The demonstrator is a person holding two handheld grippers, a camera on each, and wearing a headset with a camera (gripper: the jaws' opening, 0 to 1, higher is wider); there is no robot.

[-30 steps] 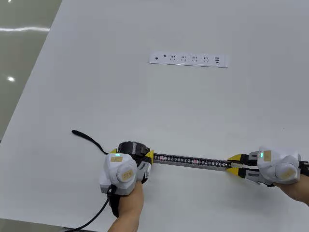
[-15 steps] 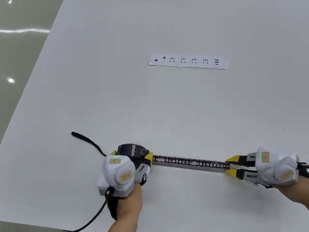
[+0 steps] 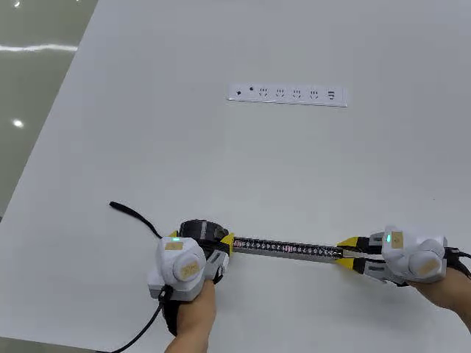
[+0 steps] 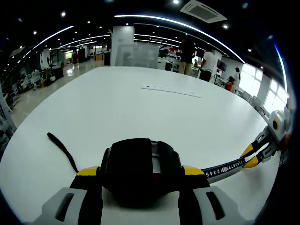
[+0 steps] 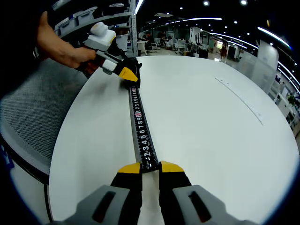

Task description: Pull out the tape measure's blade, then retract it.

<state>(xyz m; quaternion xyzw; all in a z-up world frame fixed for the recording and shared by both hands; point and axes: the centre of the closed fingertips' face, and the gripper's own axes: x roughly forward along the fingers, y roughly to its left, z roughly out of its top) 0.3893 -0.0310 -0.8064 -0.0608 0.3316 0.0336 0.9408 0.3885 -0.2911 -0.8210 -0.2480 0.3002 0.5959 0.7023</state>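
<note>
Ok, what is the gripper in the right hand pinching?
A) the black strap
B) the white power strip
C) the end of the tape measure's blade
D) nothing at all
C: the right gripper has its yellow-tipped jaws closed on the end of the blade, which runs back to the black tape measure case clamped in the left gripper.

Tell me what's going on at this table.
A person holds a gripper in each hand. The left gripper is clamped around the black tape measure case, which sits on the white table. The right gripper pinches the tip of the blade, which is pulled out and lies stretched along the table between the two. A power strip lies farther back, apart from both grippers.
</note>
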